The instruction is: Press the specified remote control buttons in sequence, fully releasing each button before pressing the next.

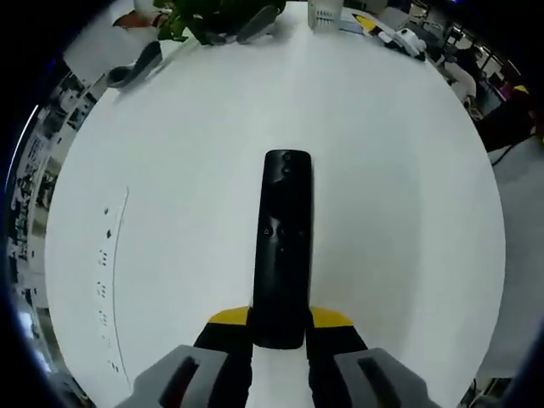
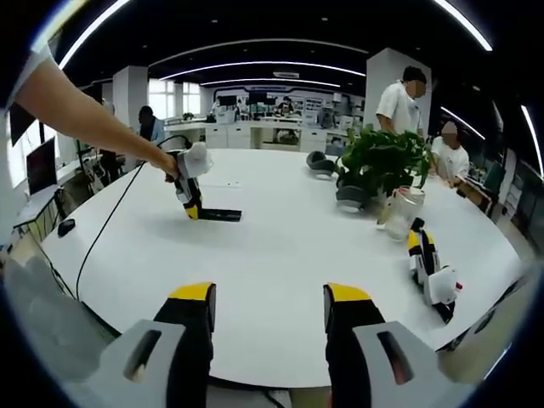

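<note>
One broad white surface [image 2: 289, 255] is seen in both views, and on it lies the black remote [image 1: 284, 246], flat, with its long axis running straight away from the left gripper [image 1: 279, 340]. The near end of the remote is clasped between the left fingers [image 1: 228, 327], so the button face is left bare and turned upward. In the right gripper view the same remote [image 2: 219, 215] is seen well apart, held by the left gripper [image 2: 189, 204] in a person's hand [image 2: 168, 164]. The right gripper [image 2: 268, 306] is held at the surface's near edge, fingers [image 2: 191, 310] spread and holding nothing. The pressing is judged to fall to the right gripper, which must be brought across the surface to the remote. A plant [image 2: 382, 161] and a spare gripper [image 2: 429, 263] stand further right
</note>
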`<state>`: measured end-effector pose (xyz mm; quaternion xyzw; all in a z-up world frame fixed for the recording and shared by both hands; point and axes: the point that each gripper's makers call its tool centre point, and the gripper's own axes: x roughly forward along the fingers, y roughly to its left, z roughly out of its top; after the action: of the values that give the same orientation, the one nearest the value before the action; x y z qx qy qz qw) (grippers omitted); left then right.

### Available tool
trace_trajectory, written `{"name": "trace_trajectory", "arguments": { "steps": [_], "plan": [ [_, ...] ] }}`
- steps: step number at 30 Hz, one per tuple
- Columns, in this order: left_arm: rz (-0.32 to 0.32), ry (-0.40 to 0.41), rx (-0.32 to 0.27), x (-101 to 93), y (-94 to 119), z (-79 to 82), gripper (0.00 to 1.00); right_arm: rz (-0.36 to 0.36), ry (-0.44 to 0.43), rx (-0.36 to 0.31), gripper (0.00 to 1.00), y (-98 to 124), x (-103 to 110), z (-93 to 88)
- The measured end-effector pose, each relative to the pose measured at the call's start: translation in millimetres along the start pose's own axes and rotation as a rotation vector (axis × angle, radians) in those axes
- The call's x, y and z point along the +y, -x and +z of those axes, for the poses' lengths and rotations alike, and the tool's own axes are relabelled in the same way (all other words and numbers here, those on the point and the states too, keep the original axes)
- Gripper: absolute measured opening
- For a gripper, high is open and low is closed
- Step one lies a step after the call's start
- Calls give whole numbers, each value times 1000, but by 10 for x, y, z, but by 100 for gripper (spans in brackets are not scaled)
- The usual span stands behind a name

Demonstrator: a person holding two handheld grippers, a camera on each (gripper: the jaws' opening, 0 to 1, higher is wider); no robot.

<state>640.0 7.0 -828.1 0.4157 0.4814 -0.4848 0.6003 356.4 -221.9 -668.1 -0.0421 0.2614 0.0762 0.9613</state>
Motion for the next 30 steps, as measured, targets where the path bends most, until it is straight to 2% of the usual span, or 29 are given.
{"name": "trace_trajectory", "arguments": {
  "steps": [12,20,30],
  "plan": [
    [-5,12,31,-170,1,-67,23,4,-4,-10,53,6,4,16],
    [-8,21,38,-370,12,-112,23,11,1,-20,54,13,19,32],
    [-10,28,37,-445,-17,-165,23,17,2,-29,54,21,28,43]
  ]
}}
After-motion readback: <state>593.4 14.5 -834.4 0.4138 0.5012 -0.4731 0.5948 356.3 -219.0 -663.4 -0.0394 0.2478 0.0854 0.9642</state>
